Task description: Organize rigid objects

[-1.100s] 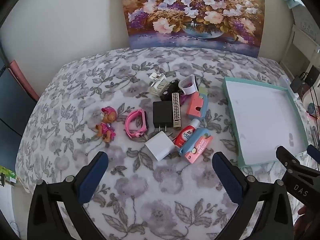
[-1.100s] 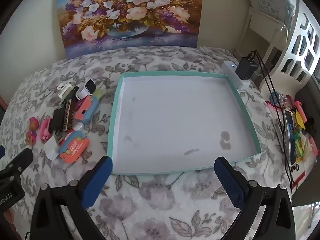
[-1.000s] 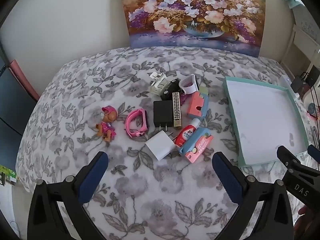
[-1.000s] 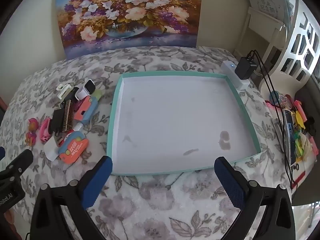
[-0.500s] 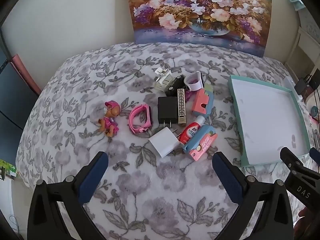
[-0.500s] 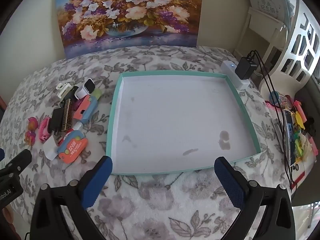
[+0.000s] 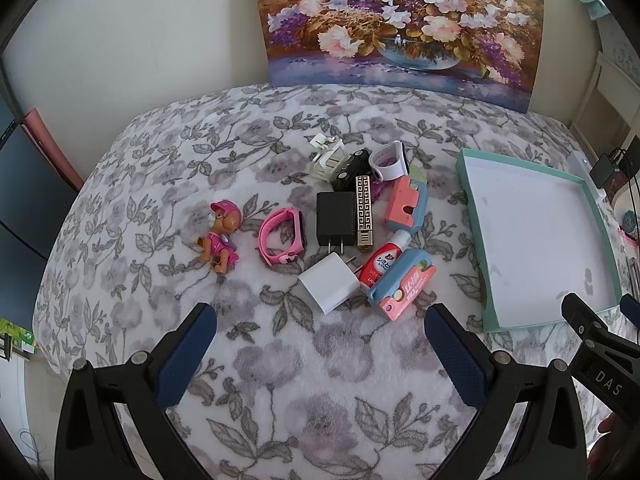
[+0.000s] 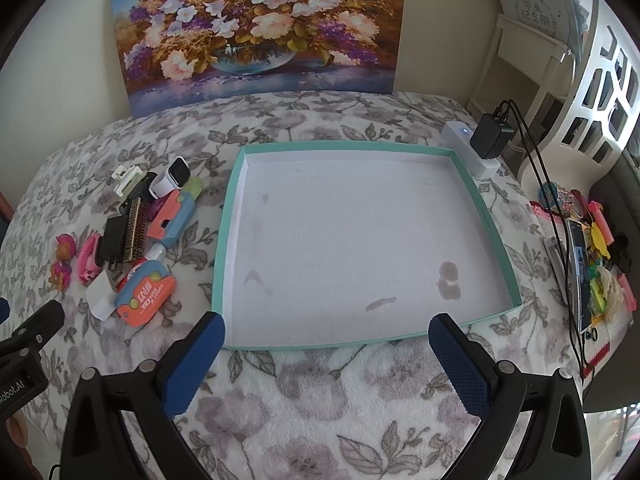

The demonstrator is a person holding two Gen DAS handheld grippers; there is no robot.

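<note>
The left gripper (image 7: 320, 336) hangs above the flowered blanket (image 7: 280, 380) with its blue-padded fingers spread wide and nothing between them. Straight ahead at twelve o'clock, nearest its fingertips, lies a white charger cube (image 7: 329, 288), and just at one o'clock from that a blue and pink case (image 7: 402, 288) touches a small red and white tube (image 7: 380, 262). Farther out at twelve sit a black plug adapter (image 7: 335, 218) and a gold patterned bar (image 7: 363, 216) side by side, with a pink and blue holder (image 7: 405, 204), a white smartwatch (image 7: 389, 165) and a white clip (image 7: 326, 158) beyond them. At eleven o'clock lie a pink wristband (image 7: 282, 236) and, well to its left, a pink toy pup (image 7: 220, 236). The right gripper (image 8: 326, 340) is likewise wide open and empty, poised over the near edge of a teal-rimmed tray (image 8: 486, 216), whose white floor holds only faint stains. The pile of small things lies at ten o'clock from it, beside the tray's left wall. A flower painting (image 8: 256, 28) leans against the wall at twelve.
</note>
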